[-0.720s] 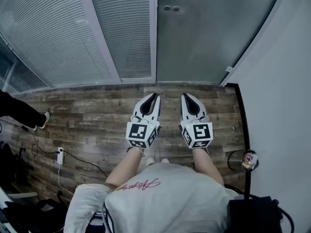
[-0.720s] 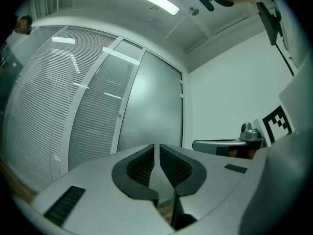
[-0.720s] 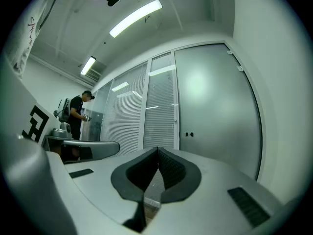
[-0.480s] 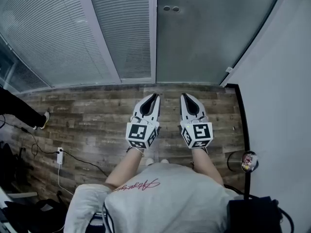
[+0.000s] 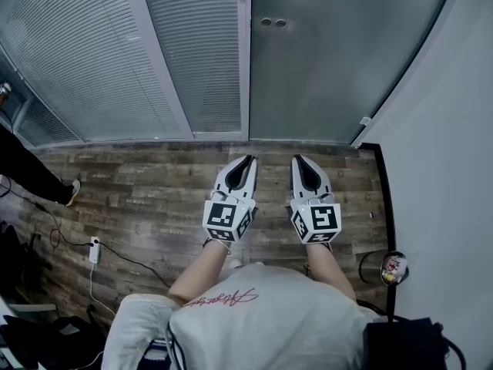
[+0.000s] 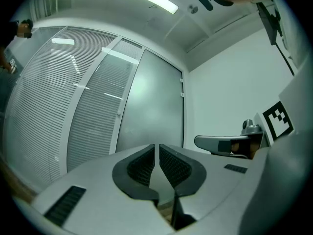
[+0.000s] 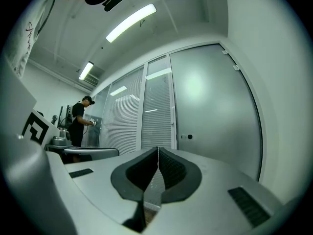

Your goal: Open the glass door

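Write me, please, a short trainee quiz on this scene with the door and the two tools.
1. True or false: the right tool touches the glass door.
2. In the head view, on which side of the door are the blinds? A left; B right; C below it.
3. What does the left tool hold?
Key: 1 false; 2 A; 3 nothing, its jaws are shut and empty.
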`<state>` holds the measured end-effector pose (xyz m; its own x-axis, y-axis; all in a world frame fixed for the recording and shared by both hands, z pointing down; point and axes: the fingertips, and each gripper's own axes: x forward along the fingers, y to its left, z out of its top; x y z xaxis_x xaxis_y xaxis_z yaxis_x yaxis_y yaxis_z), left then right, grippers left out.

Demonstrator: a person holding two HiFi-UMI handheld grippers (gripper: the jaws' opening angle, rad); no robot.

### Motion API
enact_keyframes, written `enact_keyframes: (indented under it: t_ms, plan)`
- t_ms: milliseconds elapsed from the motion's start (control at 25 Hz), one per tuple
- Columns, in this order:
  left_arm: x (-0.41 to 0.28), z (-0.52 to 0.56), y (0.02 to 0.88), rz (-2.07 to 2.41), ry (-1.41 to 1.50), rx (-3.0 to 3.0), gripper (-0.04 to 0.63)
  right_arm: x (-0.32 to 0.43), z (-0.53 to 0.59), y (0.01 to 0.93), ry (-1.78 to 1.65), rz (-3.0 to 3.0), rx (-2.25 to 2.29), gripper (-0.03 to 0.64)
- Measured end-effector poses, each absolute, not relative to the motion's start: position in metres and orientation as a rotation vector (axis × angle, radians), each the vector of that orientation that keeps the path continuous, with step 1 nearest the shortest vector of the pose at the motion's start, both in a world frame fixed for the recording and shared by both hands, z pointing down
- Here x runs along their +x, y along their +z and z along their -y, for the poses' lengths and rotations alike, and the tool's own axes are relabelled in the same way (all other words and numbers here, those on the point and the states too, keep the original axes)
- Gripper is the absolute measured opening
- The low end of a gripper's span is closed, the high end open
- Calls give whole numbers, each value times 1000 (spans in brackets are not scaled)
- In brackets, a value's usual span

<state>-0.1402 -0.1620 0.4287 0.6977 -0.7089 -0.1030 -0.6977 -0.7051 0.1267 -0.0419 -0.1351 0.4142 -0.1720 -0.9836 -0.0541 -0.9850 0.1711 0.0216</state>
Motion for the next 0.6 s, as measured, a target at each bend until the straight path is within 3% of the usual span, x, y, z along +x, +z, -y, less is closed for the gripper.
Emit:
enact_keyframes:
  t_ms: [600]
  plan:
    - [-128,187,434,1228,-244,2785,41,-25,155,427,84,-2411,-1976,18]
